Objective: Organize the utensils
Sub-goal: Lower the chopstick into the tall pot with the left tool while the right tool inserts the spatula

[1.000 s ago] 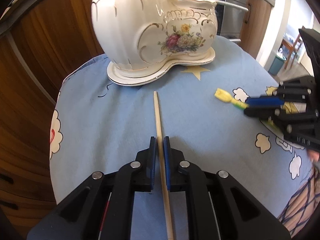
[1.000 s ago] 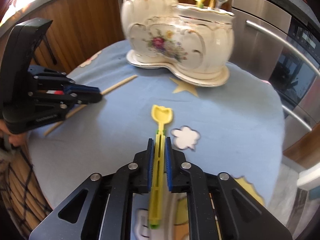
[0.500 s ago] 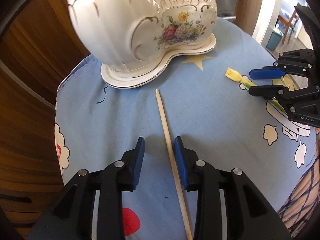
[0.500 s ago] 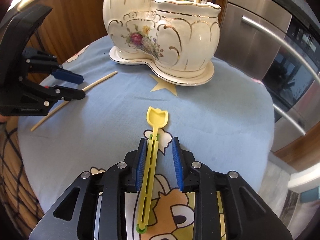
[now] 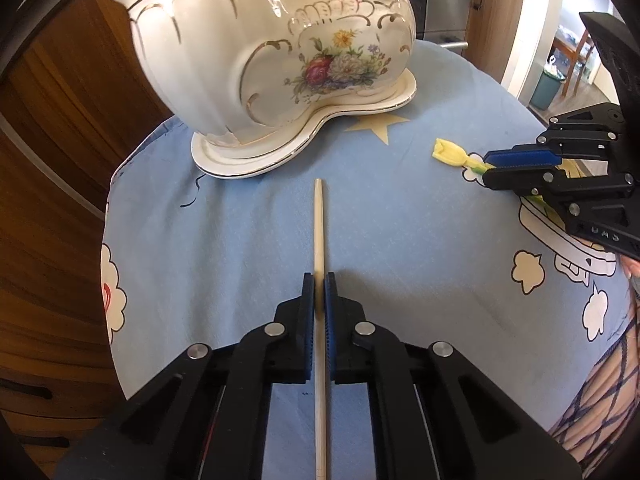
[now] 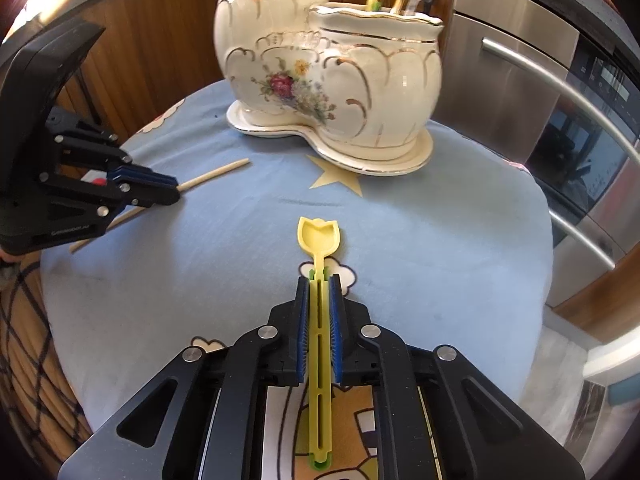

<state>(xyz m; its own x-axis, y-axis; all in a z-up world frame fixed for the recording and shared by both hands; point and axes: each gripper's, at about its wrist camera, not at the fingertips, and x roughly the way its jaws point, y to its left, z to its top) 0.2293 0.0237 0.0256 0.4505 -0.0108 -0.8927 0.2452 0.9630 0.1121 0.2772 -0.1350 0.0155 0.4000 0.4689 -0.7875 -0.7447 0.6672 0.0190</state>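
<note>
Chopstick (image 5: pixel 319 224) and spoon (image 6: pixel 318 240) gripped over blue tablecloth (image 5: pixel 240 240).

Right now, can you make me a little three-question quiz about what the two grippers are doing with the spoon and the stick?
1. True or false: the left gripper is shut on the wooden chopstick.
2. What does the right gripper hold? A) a metal fork B) the yellow spoon C) nothing
3. Fill in: utensils already stand in the nearer, right-hand compartment of the white floral ___, as the right wrist view shows it.

Key: 1 true; 2 B; 3 holder. The tablecloth under it all is blue.
</note>
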